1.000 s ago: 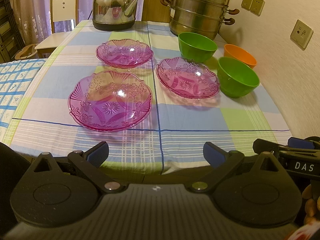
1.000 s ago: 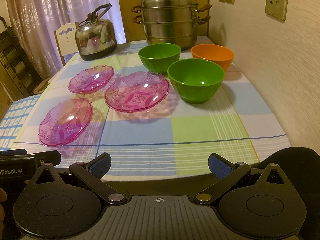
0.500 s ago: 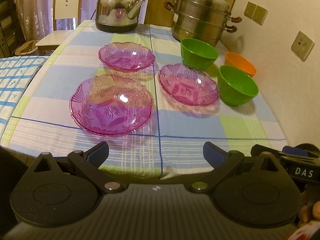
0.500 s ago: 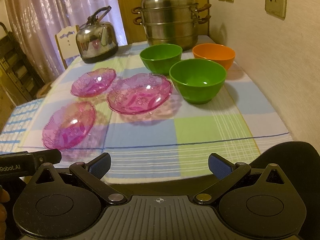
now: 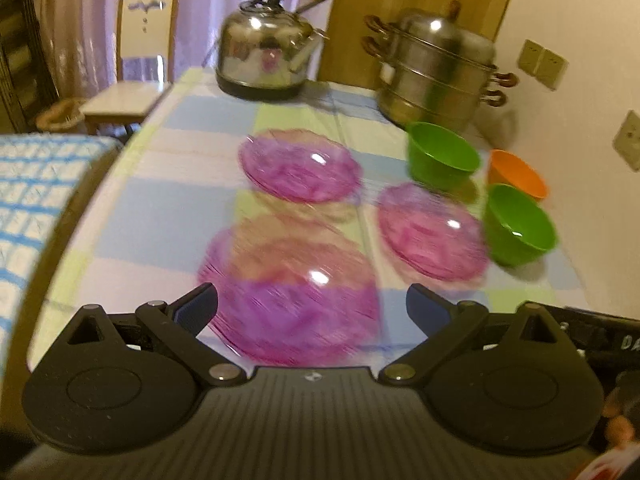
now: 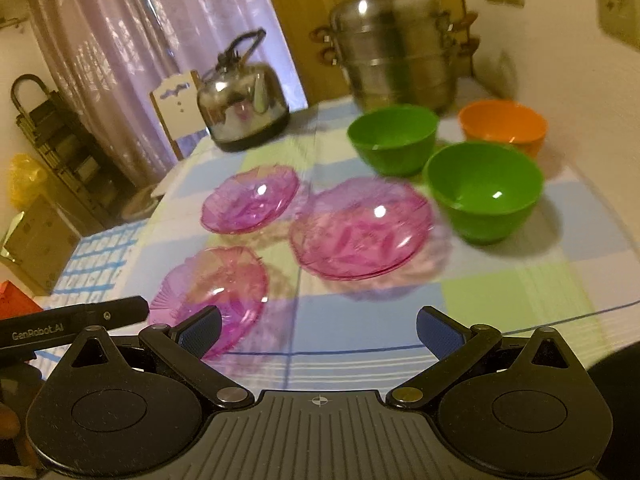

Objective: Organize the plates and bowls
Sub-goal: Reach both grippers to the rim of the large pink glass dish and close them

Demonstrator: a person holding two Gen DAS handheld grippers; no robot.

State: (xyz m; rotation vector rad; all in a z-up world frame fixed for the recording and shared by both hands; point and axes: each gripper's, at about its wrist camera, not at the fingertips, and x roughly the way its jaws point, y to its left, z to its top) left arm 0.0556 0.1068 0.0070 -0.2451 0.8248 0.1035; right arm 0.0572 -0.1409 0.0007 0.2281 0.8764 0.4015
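Observation:
Three pink glass plates lie on the checked tablecloth: a near-left plate (image 5: pixel 292 300) (image 6: pixel 212 296), a far plate (image 5: pixel 300 170) (image 6: pixel 250 198) and a right plate (image 5: pixel 430 230) (image 6: pixel 360 228). Two green bowls (image 5: pixel 442 156) (image 5: pixel 520 224) and an orange bowl (image 5: pixel 516 174) stand at the right; the right wrist view shows the near green bowl (image 6: pixel 484 192), far green bowl (image 6: pixel 392 138) and orange bowl (image 6: pixel 502 124). My left gripper (image 5: pixel 312 306) is open just above the near-left plate's front. My right gripper (image 6: pixel 318 328) is open, short of the right plate. Both views are motion-blurred.
A steel kettle (image 5: pixel 266 62) (image 6: pixel 242 114) and a stacked steel steamer pot (image 5: pixel 434 76) (image 6: pixel 396 52) stand at the table's far end. A wall with sockets (image 5: pixel 542 62) runs along the right. A white chair (image 5: pixel 136 76) stands past the far-left corner.
Both grippers have moved forward over the table toward the plates; the near-left plate now sits between the left gripper's fingers in view. Nothing on the table has shifted.

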